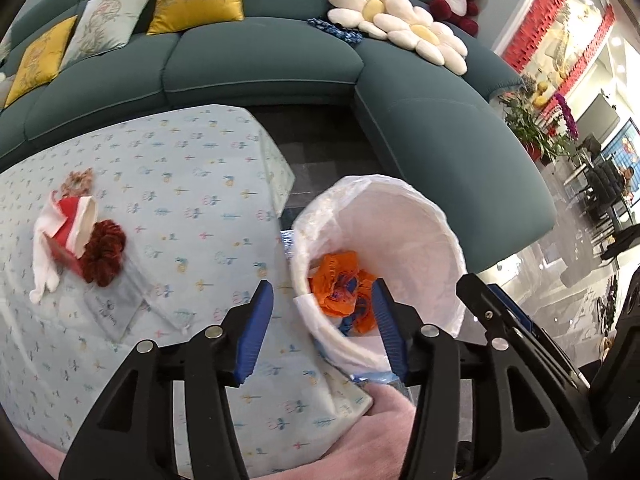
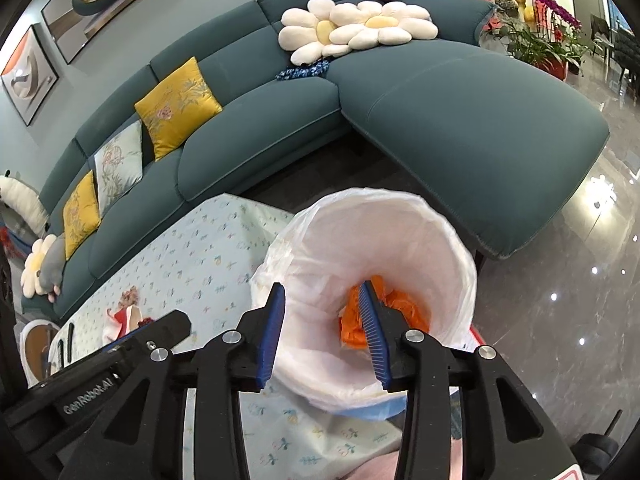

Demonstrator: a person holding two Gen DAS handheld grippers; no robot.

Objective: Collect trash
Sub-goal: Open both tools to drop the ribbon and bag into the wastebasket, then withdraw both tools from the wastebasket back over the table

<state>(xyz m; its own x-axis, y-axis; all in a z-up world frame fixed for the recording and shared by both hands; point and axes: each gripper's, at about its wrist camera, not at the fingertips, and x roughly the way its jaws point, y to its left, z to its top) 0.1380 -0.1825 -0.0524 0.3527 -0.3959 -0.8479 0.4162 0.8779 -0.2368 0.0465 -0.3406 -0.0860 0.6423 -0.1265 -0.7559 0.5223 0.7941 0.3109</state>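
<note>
— What's in front of you?
— A teal sofa (image 2: pixel 460 120), then a table (image 1: pixel 160 168) under a flowered cloth, and beside it a white-lined bin (image 2: pixel 460 264).
— The trash?
— Crumpled orange plastic (image 1: pixel 340 292) lies in the bottom of the bin.
— The tongs?
— Left gripper (image 1: pixel 322 300) and right gripper (image 2: pixel 322 300) both hang over the bin, jaws parted, nothing between them.
</note>
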